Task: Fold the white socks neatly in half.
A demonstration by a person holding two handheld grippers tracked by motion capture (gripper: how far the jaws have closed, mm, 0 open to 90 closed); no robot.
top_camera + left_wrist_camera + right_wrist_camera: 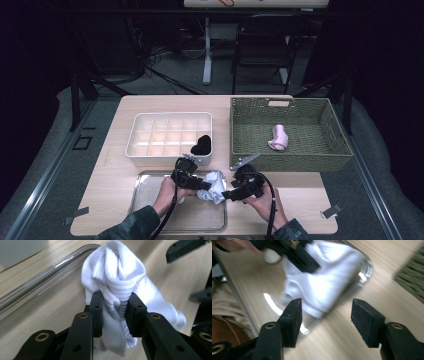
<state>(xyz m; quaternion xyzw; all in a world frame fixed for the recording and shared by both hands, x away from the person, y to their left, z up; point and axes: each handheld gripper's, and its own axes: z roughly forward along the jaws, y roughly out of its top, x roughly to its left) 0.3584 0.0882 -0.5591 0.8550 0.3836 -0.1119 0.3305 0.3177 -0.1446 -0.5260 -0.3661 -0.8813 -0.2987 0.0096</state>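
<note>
A bunched white sock [120,287] is pinched by the left hand-held gripper [114,312] over the right rim of the metal tray [150,200] on the wooden counter [115,165]. The right hand-held gripper [324,320] is held open just beside it, with bare counter beneath.

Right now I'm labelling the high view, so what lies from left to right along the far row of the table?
Divided box → black sock in its right end → green basket → pink sock inside the basket.
</note>
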